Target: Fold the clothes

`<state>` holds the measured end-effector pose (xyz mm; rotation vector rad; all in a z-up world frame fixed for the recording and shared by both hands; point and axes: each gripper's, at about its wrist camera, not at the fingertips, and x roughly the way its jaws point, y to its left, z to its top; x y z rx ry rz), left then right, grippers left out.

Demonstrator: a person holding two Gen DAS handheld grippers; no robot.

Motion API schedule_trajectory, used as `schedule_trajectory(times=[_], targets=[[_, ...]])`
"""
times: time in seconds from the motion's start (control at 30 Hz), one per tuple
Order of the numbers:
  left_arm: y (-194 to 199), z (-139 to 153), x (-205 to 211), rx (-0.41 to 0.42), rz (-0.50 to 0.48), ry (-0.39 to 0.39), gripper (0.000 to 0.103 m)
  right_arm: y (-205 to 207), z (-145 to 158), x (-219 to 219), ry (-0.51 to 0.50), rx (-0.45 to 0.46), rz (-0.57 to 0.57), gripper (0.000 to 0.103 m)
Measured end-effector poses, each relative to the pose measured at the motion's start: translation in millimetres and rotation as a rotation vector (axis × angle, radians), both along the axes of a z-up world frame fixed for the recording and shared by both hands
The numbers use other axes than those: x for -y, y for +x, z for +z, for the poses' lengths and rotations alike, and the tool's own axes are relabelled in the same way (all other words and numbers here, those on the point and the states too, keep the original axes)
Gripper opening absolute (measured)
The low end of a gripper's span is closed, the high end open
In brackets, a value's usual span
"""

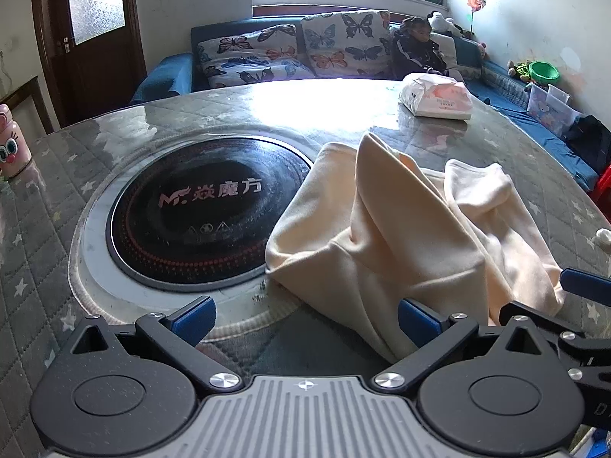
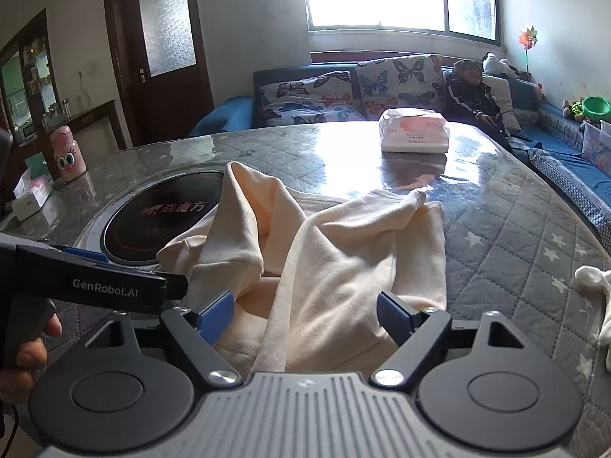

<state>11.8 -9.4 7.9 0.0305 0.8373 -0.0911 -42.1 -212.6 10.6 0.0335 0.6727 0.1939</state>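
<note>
A cream garment (image 1: 401, 236) lies crumpled on the round table, partly over the black hotplate (image 1: 198, 206). It also shows in the right wrist view (image 2: 336, 252). My left gripper (image 1: 305, 320) is open, with its right finger (image 1: 416, 320) at the garment's near edge and nothing between the pads. My right gripper (image 2: 305, 316) is open with its blue pads on either side of the garment's near folds. The left gripper's body (image 2: 103, 278) shows at the left of the right wrist view. The right gripper's blue finger (image 1: 584, 286) shows at the right edge of the left wrist view.
A tissue pack (image 1: 435, 95) lies at the table's far side. A pink bottle (image 2: 68, 154) and a small white box (image 2: 28, 196) stand at the far left. A small white cloth (image 2: 595, 297) lies at the right. A blue sofa (image 2: 343, 91) with a seated person (image 2: 473, 91) is behind.
</note>
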Motion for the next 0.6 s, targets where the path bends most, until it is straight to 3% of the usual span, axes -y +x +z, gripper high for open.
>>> schedule_trajectory(times=[0.6], targets=[[24, 13, 16, 0.035, -0.046, -0.026, 0.103, 19, -4, 6, -0.001, -0.008, 0.002, 0.076]])
